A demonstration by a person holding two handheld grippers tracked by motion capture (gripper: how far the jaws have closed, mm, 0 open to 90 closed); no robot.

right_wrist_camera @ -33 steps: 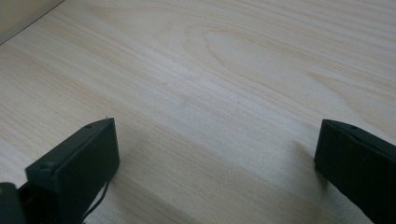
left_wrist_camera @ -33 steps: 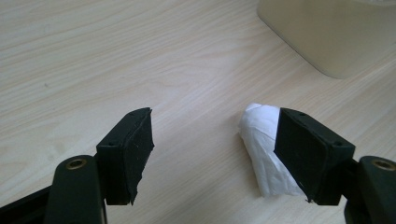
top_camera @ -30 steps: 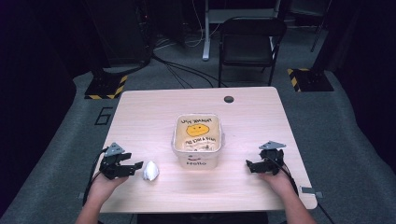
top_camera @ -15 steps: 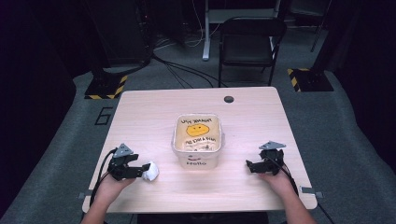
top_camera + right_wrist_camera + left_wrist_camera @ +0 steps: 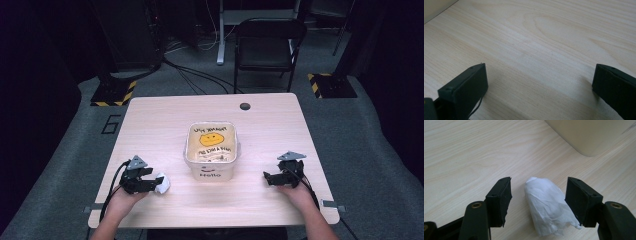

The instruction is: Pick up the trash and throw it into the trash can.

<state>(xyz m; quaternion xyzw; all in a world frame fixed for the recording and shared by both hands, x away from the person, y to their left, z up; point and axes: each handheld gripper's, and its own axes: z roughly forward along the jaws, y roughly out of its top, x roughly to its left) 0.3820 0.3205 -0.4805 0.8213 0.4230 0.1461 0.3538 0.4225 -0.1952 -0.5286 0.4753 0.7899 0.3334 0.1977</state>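
On the high view I have my left gripper [image 5: 159,184] low on the table [image 5: 165,120], at about eight o'clock from the tub. Its jaws have just been closing and now stand on either side of a crumpled white tissue wad [image 5: 162,183]. In the left gripper view the left gripper [image 5: 538,195] brackets the tissue wad [image 5: 547,206]: the right-hand pad looks to be touching the paper's edge, while a gap of bare wood remains between the wad and the other pad, so it is not pinched yet. The wad lies on the wood, just beside the tub's near corner at roughly one o'clock from it.

The square cream tub [image 5: 211,150] sits mid-table, with a yellow face and lettering showing inside and "Hello" on its front wall.

At four o'clock from the tub, my right gripper [image 5: 269,178] rests near the table's front edge. In the right gripper view its jaws are spread wide with only bare wood between them [image 5: 540,80].
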